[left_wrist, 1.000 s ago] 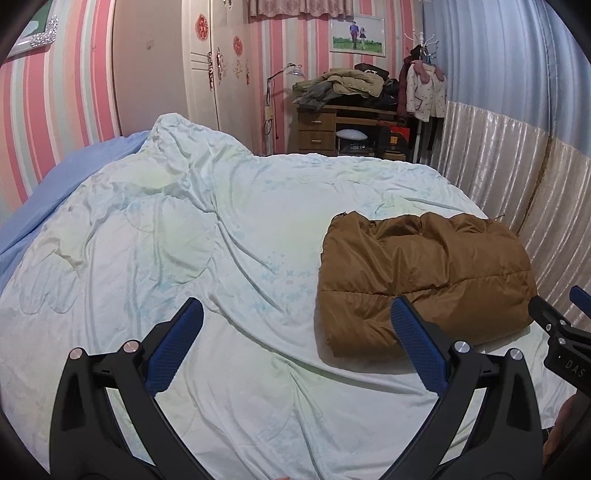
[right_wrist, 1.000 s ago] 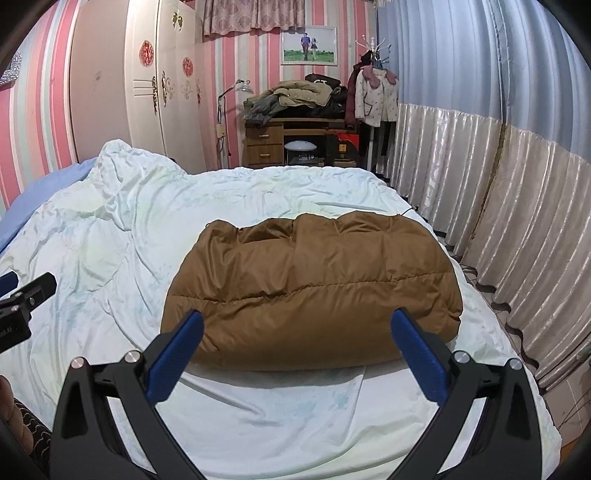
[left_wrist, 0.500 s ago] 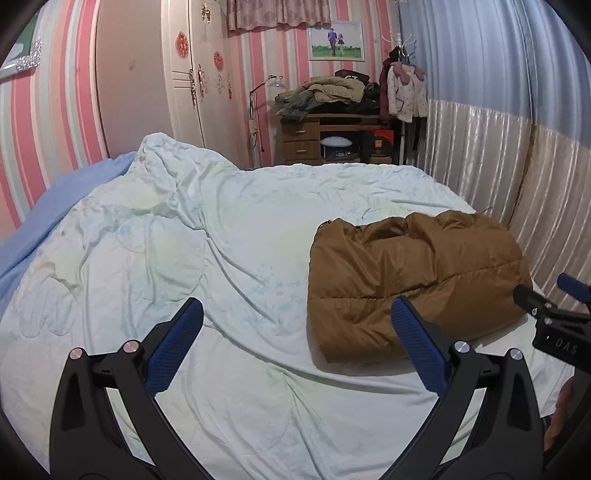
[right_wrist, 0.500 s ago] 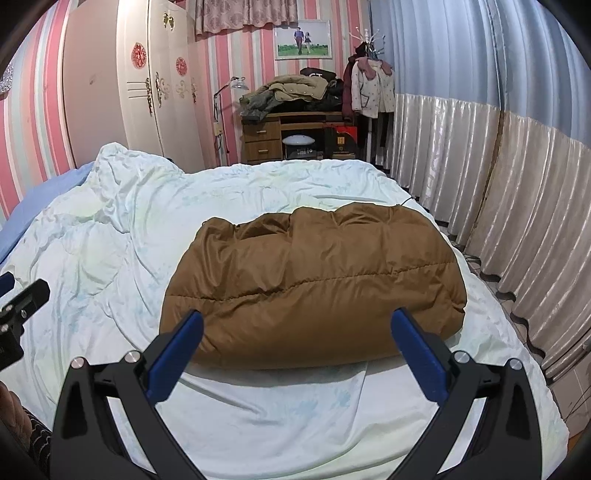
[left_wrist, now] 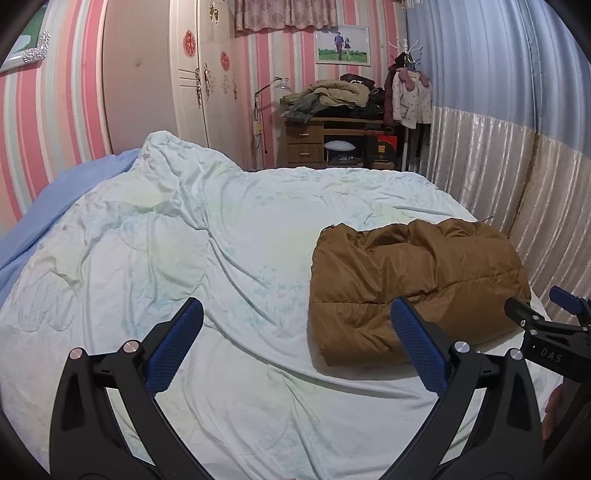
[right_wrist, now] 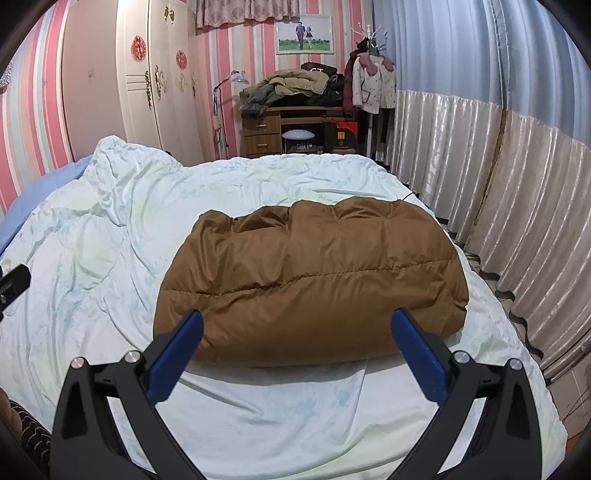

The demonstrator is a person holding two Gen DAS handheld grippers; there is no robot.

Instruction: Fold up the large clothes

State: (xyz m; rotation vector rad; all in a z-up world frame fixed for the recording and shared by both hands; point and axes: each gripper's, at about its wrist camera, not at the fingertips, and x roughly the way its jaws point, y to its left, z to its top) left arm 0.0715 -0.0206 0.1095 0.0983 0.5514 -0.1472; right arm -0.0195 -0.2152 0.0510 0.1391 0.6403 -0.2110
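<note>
Folded brown puffer jacket (right_wrist: 310, 273) on bed (right_wrist: 258, 413), both tools spread wide, empty.
Left tool (left_wrist: 295, 343): bare quilt toward 10 o'clock; right tool (right_wrist: 295, 347): bed edge at 3 o'clock.

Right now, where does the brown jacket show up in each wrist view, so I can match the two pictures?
Left wrist view: the brown jacket lies folded on the bed at right of centre, beyond the right fingertip.
Right wrist view: the brown jacket fills the centre, straight ahead between the open fingers.
Shared landmark: the framed picture on the striped far wall.
</note>
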